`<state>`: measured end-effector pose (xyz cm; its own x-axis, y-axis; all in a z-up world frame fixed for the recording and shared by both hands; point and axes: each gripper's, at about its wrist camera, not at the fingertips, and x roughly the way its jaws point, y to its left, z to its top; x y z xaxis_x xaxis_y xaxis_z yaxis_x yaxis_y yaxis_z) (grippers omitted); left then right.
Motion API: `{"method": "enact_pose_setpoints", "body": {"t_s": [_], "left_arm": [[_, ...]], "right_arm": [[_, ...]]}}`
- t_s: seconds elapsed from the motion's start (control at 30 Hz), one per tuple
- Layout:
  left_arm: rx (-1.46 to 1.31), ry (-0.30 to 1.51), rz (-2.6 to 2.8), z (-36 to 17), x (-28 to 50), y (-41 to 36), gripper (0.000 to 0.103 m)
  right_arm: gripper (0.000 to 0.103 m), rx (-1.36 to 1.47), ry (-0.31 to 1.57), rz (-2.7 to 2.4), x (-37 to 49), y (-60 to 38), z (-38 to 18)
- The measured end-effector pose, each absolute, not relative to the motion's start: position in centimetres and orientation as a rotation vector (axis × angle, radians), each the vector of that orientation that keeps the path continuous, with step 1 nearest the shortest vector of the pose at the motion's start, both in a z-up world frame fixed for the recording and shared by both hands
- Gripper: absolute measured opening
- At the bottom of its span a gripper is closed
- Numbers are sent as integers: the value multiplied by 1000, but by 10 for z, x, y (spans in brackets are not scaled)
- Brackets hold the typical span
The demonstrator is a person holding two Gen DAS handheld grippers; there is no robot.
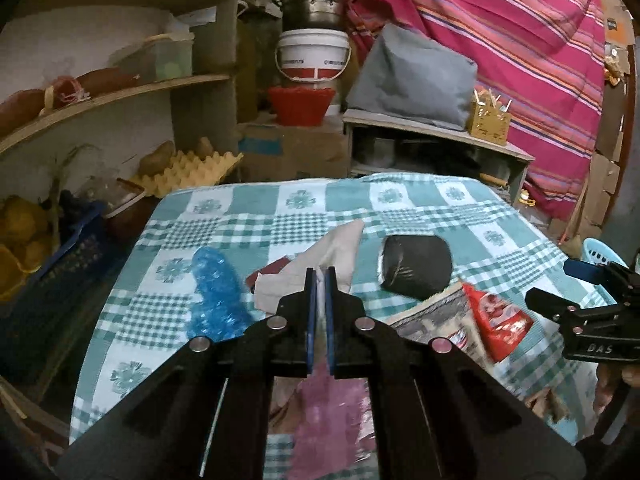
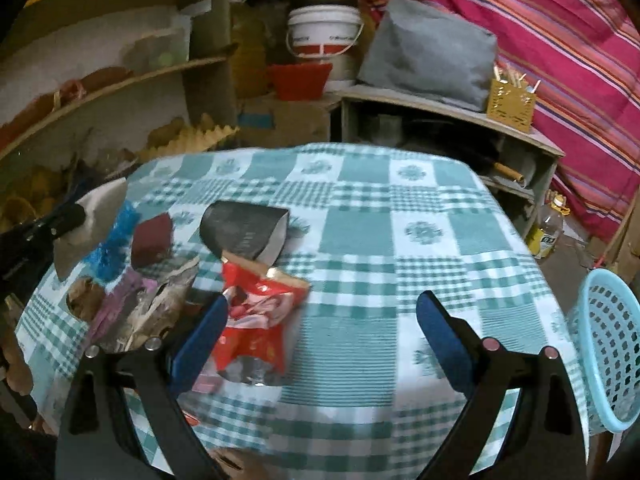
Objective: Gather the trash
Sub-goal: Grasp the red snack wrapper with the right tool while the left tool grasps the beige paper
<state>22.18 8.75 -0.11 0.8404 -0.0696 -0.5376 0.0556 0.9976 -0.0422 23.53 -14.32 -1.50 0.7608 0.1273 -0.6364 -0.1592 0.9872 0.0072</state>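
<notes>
While the left tool (image 1: 319, 276) clamps beige paper (image 1: 332, 252), the right tool (image 2: 320, 320) gapes.

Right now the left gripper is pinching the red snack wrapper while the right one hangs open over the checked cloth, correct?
Not quite. The left gripper is pinching a beige paper scrap, as the left wrist view shows. The red snack wrapper lies on the checked cloth; the right gripper is open.

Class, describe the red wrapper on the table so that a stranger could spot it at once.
Start at the table with the green checked cloth. Near its front left lies a heap of litter, and the red wrapper sits at the heap's right edge, just in front of the dark rolled pouch. It is the only bright red, glossy, crumpled piece there.
</notes>
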Motion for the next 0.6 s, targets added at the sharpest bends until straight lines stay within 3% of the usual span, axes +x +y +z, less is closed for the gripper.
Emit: {"method": "enact_pose_setpoints", "body": {"t_s": [0.33,0.43,0.5,0.57,0.6], "left_arm": [[-33,587,-41,-9,216,109,3],[-32,595,-38,-12,216,111,3],[-29,598,-37,-13,216,111,3],[-29,595,-40,-12,216,110,3],[-31,591,-43,-10,216,109,3]], "right_arm": [[92,-99,787,180,251,-115,-40],[74,-89,820,198,256,-112,-46],[53,-69,844,227,259,-112,-50],[39,-55,861,258,261,-112,-54],[38,-52,864,271,261,-113,-54]]}}
